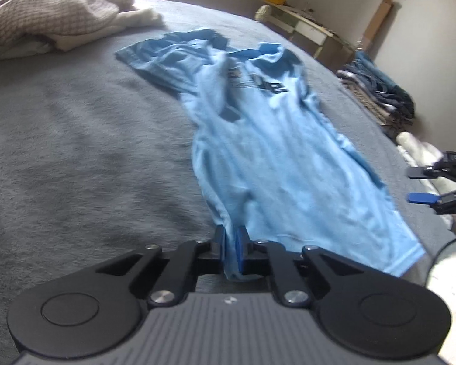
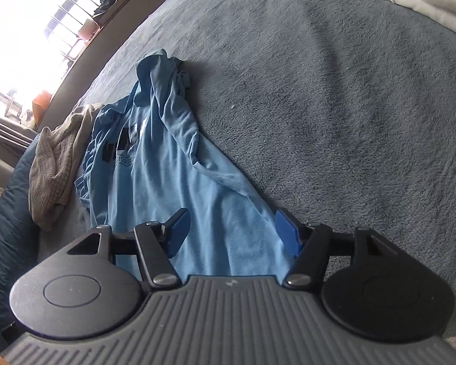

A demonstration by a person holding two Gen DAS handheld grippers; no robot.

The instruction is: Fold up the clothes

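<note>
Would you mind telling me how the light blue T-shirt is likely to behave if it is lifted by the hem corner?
The light blue T-shirt looks thin and wrinkled, so it will probably hang limp. The left gripper is shut on one hem corner only, so the rest would likely trail and bunch. The fleecy grey bedcover may cling and drag at it.

The right hand-held gripper point(image 2: 232, 232) hangs with jaws apart over the light blue T-shirt point(image 2: 179, 176) spread on a grey bed point(image 2: 334, 106).
</note>
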